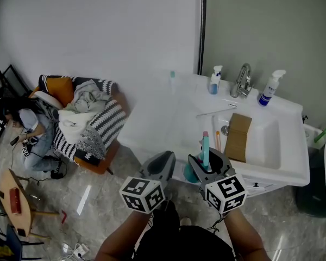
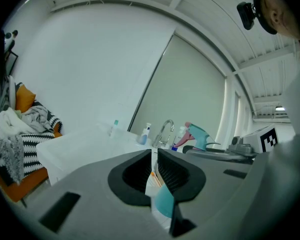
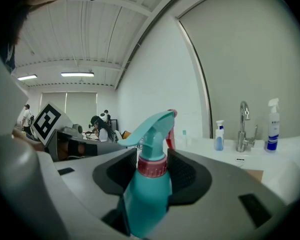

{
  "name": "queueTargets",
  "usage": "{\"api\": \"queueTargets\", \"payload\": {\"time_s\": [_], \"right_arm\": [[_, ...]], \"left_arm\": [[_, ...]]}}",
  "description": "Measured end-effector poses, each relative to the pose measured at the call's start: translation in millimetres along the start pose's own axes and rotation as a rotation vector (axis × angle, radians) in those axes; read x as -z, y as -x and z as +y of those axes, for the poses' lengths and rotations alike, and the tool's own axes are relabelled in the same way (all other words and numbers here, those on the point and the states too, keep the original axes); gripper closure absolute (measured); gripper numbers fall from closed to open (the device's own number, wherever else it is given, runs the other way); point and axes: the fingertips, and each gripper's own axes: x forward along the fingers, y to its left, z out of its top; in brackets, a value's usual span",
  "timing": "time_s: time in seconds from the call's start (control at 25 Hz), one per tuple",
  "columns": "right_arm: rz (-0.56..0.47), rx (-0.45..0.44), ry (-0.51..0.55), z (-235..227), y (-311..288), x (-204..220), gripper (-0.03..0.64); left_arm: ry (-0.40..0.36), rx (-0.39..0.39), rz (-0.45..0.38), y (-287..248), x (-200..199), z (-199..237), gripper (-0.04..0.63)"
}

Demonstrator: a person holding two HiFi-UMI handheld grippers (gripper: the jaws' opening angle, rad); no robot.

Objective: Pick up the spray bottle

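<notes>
holding a teal spray bottle [image 1: 205, 148] upright, the right gripper [image 1: 207, 166] has its jaws closed on the bottle's neck, just under a pink collar; in the right gripper view the bottle [image 3: 147, 184] fills the gap between the dark pads and its nozzle points left, with a pink trigger behind it

the bottle sits above the near left corner of a white sink [image 1: 293, 174], in front of the person's body

the left gripper [image 1: 162, 165] is just left of the right one, its jaws closed to a thin slit with nothing between them; in the left gripper view [image 2: 154, 169] only a sliver of white and teal shows through the slit, and the bottle's spray head [image 2: 197, 134] shows to the right

each gripper carries a cube with square black and white markers, near the person's hands

at the far side of the sink stands a chrome tap [image 1: 242, 80], with a small blue bottle [image 1: 214, 81] to its left and a white and blue sprayer [image 1: 270, 88] to its right; a slim bottle [image 1: 172, 81] stands further left on the counter

a flat brown board [image 1: 239, 137] lies in the basin

far left, on the grey floor, an orange chair [image 1: 98, 162] is piled with striped and white blankets [image 1: 87, 116], and a person [image 1: 30, 125] sits beside it
</notes>
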Motion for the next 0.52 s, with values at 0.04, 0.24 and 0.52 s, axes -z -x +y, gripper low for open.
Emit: {"api": "queueTargets", "payload": {"time_s": [0.04,0.24,0.52], "right_arm": [[-0.001,0.000,0.000,1.3,1.5,0.6,0.433],[-0.007,-0.007,-0.002,8.2,7.5,-0.5,0.433],[-0.013,-0.021,-0.006,10.1,9.1,-2.9,0.433]], "left_arm": [[0.000,0.000,0.000,2.1,1.3,-1.2,0.566],[0.001,-0.005,-0.002,11.8,5.3,-5.6,0.566],[0.009,-0.013,-0.015,15.3,5.4,-7.1,0.566]]}}
